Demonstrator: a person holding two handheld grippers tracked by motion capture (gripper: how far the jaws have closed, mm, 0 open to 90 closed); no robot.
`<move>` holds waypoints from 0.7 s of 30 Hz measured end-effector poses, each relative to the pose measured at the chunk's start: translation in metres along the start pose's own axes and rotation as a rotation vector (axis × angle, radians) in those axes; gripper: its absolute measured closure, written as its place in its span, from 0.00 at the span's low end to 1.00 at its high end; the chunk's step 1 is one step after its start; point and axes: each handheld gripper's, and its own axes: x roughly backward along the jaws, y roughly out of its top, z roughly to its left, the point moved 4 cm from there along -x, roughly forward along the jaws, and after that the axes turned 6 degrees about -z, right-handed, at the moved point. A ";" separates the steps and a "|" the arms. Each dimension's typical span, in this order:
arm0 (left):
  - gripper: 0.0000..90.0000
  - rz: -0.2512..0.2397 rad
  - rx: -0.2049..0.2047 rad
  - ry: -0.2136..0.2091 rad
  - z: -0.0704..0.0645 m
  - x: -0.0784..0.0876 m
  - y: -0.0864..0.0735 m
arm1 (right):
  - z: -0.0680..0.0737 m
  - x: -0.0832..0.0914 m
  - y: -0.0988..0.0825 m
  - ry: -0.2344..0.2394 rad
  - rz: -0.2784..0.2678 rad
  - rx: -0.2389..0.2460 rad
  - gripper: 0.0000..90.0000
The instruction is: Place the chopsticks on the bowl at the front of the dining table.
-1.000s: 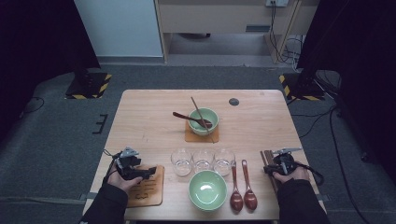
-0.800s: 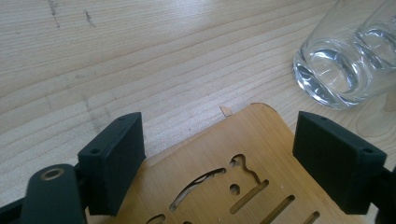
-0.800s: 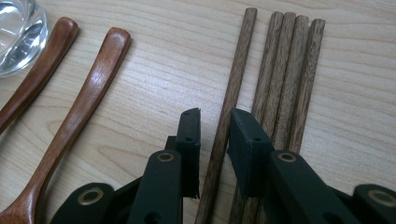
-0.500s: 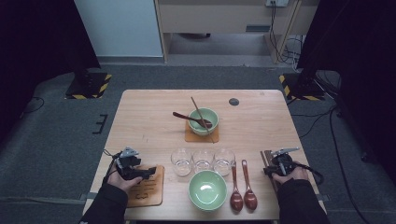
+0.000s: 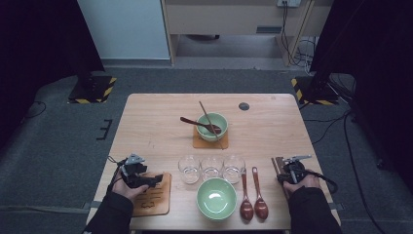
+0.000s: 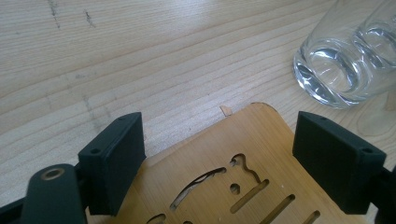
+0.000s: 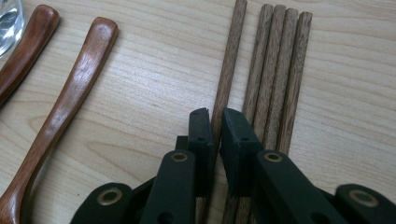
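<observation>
Our right gripper (image 7: pixel 214 122) has just been closing and pinches one chopstick (image 7: pixel 227 65); the three chopsticks (image 7: pixel 278 74) just beside its jaws may snag as we lift.

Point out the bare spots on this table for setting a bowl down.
Bare: the far left corner of the table, left of the far bowl; and the right side between that bowl and the chopsticks. Crowded: the near edge, with glasses, near bowl, spoons, wooden mat.
</observation>
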 end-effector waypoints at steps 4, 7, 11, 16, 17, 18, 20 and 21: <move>0.18 0.001 0.001 0.000 0.000 0.000 0.000 | 0.001 0.000 0.000 -0.016 -0.002 -0.012 0.92; 0.18 0.002 0.000 0.001 0.000 0.000 0.000 | 0.001 -0.001 0.000 -0.018 -0.006 -0.001 0.92; 0.18 0.002 0.000 0.002 0.000 0.000 0.000 | 0.003 -0.001 0.000 -0.023 -0.012 0.013 0.92; 0.18 0.002 0.000 0.001 0.000 0.000 0.000 | 0.004 -0.001 0.000 -0.033 -0.017 0.007 0.93; 0.18 0.002 0.000 0.001 0.000 0.000 0.000 | 0.004 -0.001 0.000 -0.035 -0.017 0.003 0.93; 0.18 0.002 0.000 0.001 0.000 0.000 0.000 | 0.004 -0.001 0.000 -0.035 -0.019 -0.002 0.93; 0.18 0.001 0.000 0.001 0.000 0.000 0.000 | 0.004 -0.001 0.000 -0.032 -0.025 -0.022 0.93; 0.18 0.001 0.000 0.001 0.000 0.000 0.000 | 0.003 -0.002 0.000 -0.031 -0.026 -0.026 0.93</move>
